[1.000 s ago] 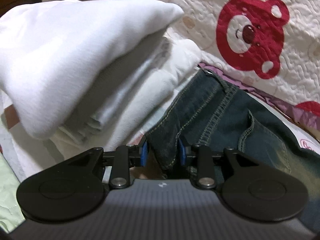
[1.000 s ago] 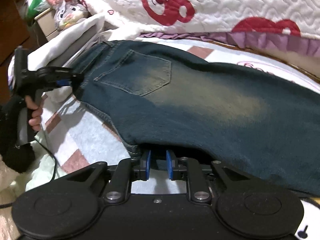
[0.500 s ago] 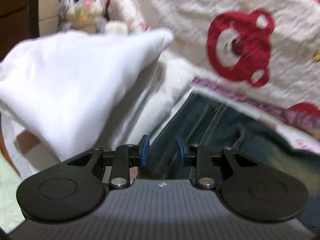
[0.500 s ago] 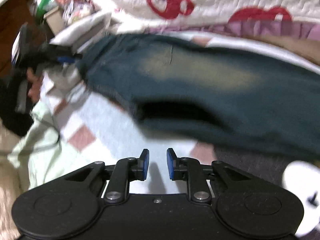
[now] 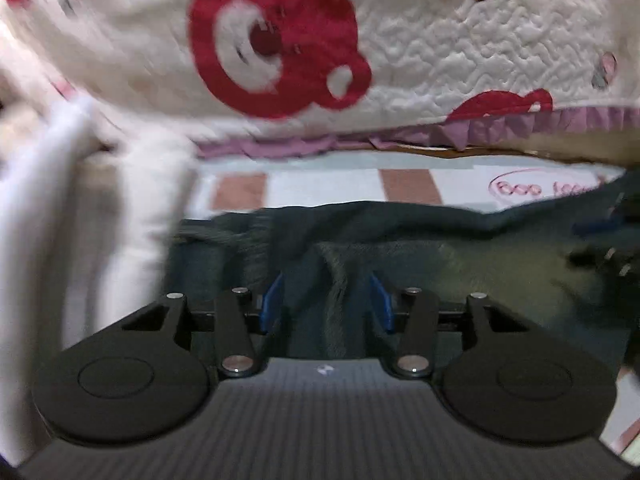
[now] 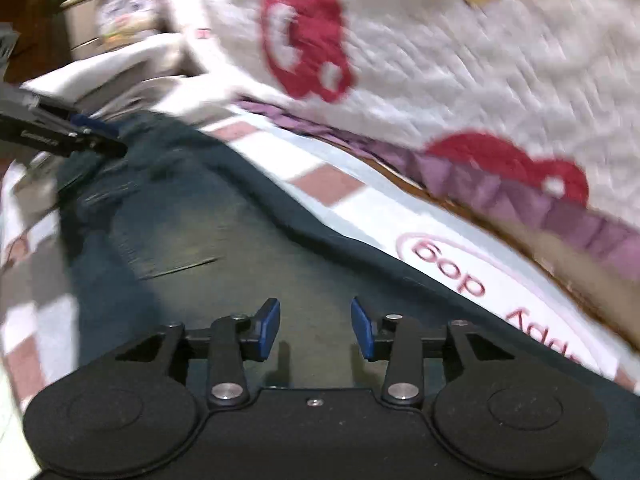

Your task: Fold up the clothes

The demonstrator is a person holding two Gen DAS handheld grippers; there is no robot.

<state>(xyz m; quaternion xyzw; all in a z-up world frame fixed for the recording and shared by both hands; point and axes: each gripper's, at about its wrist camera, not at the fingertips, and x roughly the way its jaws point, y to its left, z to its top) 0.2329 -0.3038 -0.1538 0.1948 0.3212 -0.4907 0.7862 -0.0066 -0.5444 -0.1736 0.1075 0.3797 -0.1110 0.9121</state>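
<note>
With both our tools released, left tool (image 5: 326,300) and right tool (image 6: 316,328) over the jeans (image 6: 192,240), a careless pinch could bunch them crooked.

The jeans (image 6: 168,236) are matt denim cloth with a faded patch. The quilt (image 5: 460,52) is stitched, puckered cloth — soft-looking. Each gripper (image 6: 315,326) is matt black plastic with blue pads (image 6: 267,328) and shiny metal pivot pins — smooth throughout.

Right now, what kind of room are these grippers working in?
Most likely a bedroom, on a bed: the jeans lie on a checked sheet, a quilted bear-print blanket is bunched behind, with folded white laundry alongside.
</note>
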